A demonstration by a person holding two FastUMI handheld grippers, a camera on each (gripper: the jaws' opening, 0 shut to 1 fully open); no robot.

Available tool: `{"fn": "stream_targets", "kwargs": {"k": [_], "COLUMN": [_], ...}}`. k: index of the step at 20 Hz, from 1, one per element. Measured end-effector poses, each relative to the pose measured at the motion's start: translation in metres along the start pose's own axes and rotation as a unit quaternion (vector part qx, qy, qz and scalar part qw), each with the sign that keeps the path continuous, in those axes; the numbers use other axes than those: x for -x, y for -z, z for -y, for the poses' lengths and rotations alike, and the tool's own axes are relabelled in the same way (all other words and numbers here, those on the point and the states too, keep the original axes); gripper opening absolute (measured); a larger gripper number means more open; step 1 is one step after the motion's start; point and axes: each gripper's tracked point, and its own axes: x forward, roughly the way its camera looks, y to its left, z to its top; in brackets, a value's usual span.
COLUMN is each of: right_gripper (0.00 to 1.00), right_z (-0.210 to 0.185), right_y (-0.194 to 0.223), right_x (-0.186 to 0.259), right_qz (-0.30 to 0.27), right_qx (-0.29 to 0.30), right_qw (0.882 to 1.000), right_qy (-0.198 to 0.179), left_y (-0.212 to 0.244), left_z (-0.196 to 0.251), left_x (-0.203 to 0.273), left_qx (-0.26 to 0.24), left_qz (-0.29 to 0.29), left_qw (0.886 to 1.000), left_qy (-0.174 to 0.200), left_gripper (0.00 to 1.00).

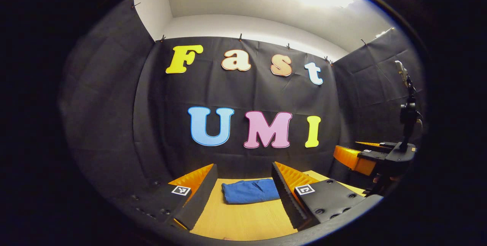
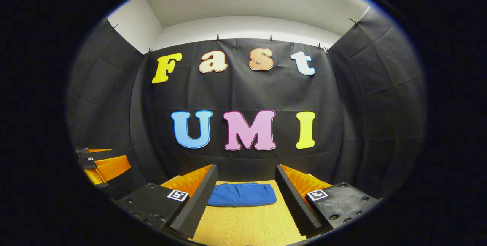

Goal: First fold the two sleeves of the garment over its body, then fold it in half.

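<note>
In the left gripper view the left gripper (image 1: 243,192) stands wide and empty, and the blue garment (image 1: 250,191), a compact bundle, lies ahead on the wooden worktop (image 1: 243,219), its long axis crosswise; the right gripper (image 1: 355,158) hovers off to the side

In the right gripper view the right gripper (image 2: 245,196) is wide too, the garment (image 2: 242,194) dead ahead, bare worktop (image 2: 247,223) nearer; neither looks closer

Left tool (image 1: 243,196) fingers spread wide, level, holding nothing. Right tool (image 2: 245,200) likewise spread, level, holding nothing.
</note>
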Motion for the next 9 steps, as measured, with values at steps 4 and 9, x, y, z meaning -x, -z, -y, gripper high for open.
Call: {"fn": "stream_targets", "kwargs": {"k": [4,9], "right_gripper": [0.97,0.97], "right_z": [-0.01,-0.015], "right_y": [0.004,0.005], "right_x": [0.004,0.001], "right_qz": [-0.001,0.0], "right_qx": [0.003,0.011], "right_qw": [1.0,1.0], "right_qy": [-0.008,-0.013], "left_y": [0.003,0.003], "left_z": [-0.006,-0.011], "left_x": [0.006,0.01], "left_qx": [-0.004,-0.001], "left_qz": [-0.002,0.001], "left_qw": [1.0,1.0], "left_qy": [-0.005,-0.011], "left_gripper": [0.82,0.82]}}
